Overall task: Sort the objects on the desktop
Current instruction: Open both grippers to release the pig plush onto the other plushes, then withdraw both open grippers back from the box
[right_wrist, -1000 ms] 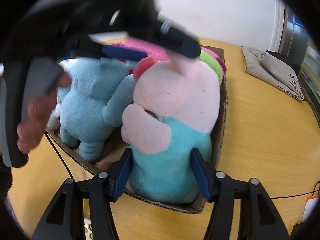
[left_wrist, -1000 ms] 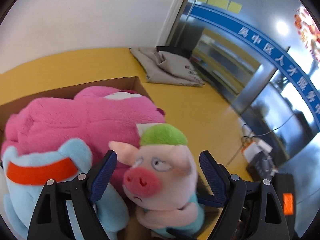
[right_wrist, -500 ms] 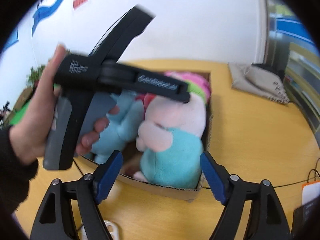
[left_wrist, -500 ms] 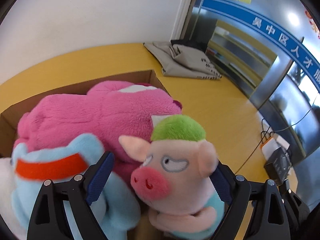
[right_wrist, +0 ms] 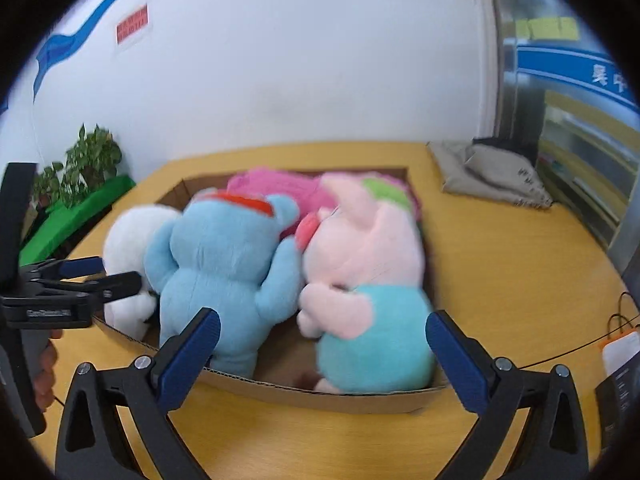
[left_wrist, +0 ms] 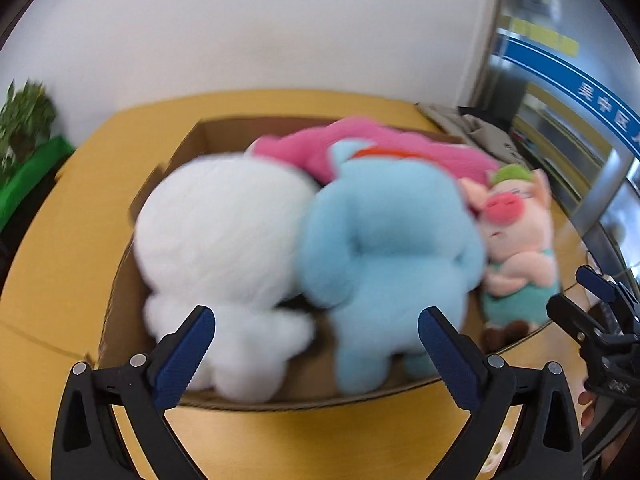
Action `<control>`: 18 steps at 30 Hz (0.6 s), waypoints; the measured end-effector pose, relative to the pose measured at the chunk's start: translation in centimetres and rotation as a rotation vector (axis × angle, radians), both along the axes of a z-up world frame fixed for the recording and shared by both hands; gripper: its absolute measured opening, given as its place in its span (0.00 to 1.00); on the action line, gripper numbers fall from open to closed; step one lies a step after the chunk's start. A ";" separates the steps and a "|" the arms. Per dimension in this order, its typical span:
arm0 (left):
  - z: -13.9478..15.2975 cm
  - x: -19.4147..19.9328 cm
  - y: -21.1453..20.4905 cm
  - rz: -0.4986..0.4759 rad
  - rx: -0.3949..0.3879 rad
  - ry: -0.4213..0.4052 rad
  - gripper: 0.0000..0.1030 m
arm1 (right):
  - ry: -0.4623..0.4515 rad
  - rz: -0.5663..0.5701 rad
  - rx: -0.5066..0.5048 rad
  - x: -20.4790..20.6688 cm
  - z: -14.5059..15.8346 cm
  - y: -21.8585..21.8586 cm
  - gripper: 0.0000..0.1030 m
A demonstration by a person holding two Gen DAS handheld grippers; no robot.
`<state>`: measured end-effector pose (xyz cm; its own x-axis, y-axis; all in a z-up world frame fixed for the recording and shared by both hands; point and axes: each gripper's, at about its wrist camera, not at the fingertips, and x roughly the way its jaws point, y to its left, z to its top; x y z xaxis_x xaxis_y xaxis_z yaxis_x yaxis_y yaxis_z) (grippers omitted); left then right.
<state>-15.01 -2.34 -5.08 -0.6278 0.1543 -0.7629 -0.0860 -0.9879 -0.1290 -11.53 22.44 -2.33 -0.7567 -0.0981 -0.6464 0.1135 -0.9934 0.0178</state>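
On the yellow wooden table point(right_wrist: 500, 264) sits a shallow brown cardboard box point(right_wrist: 304, 396) crammed with soft toys, and both hand-held tools hang just in front of its near wall with nothing in them.

Going from the left: a leafy green potted plant point(right_wrist: 86, 162) stands at the table's far left edge. The left gripper point(left_wrist: 316, 344) has its blue-padded jaws spread wide and empty, pointing at the seam between the round white plush toy point(left_wrist: 224, 236) at the box's left end and the light blue plush bear with an orange-red band point(left_wrist: 384, 248) beside it. Behind these two lies a bright pink plush toy point(left_wrist: 380, 148), running lengthwise along the back wall. At the right end stands the pale pink plush pig with a green cap and teal trousers point(right_wrist: 364, 264), upright and pressed against the bear. The right gripper point(right_wrist: 322, 346) is likewise wide open and empty, aimed at the gap between bear and pig. A folded grey cloth point(right_wrist: 488, 176) lies well apart on the far right of the table.

All four toys look to be already in the box, so the sorting seems close to done. If one more needs settling, the pig stands upright just ahead and right of the right gripper's jaws, the nearer tool; the white toy falls to the left.
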 end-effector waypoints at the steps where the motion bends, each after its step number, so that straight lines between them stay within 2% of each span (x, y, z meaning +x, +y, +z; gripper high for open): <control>1: -0.8 0.2 -0.9 0.009 0.008 -0.021 1.00 | -0.023 0.001 0.017 -0.4 -0.7 -0.8 1.00; 3: -2.0 0.6 -2.0 0.007 0.020 -0.035 0.98 | -0.063 -0.011 0.049 -1.1 -2.2 -1.5 1.00; 4: -2.0 1.0 -1.8 -0.017 0.007 -0.009 0.98 | -0.074 -0.026 0.062 -1.4 -2.9 -1.5 1.00; 7: -2.3 1.8 -1.0 -0.034 -0.040 -0.013 0.98 | -0.089 -0.055 0.120 -1.4 -4.2 -1.6 1.00; 12: -2.3 3.7 -0.4 -0.034 -0.043 -0.018 0.98 | -0.091 -0.064 0.081 -0.4 -4.5 -0.5 1.00; 18: -2.4 6.6 -0.3 0.017 -0.037 -0.001 0.98 | -0.070 -0.057 0.081 2.8 -4.6 -0.9 1.00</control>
<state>-8.46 -2.62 -7.45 -0.6292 0.1149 -0.7687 -0.0689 -0.9934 -0.0921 -8.77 21.57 -6.98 -0.7124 -0.0016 -0.7018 0.0579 -0.9967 -0.0565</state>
